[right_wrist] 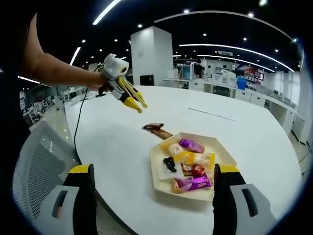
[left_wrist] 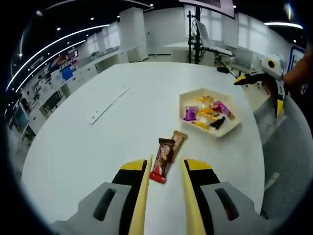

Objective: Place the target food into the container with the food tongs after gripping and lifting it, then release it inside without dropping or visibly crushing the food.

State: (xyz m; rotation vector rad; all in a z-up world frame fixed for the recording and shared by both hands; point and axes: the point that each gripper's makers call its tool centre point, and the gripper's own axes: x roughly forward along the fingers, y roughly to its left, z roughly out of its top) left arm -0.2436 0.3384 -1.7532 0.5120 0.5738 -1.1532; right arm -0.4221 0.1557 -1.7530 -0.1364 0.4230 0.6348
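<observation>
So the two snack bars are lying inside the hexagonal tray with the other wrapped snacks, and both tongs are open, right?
Not quite. The two snack bars lie on the white table, outside the hexagonal tray, as the left gripper view shows. The other wrapped snacks are in the tray, and the left tongs and right tongs are open.

Both views are bright and evenly lit from long ceiling light strips (right_wrist: 234, 48) and small round downlights overhead, so the white surface (left_wrist: 122, 127) carries only a soft sheen and faint, short shadows. Fisheye distortion bends the surface's edge and the ceiling lines strongly toward the frame edges. The centre is fairly sharp, while the far room and the outer parts look softer and slightly smeared.
</observation>
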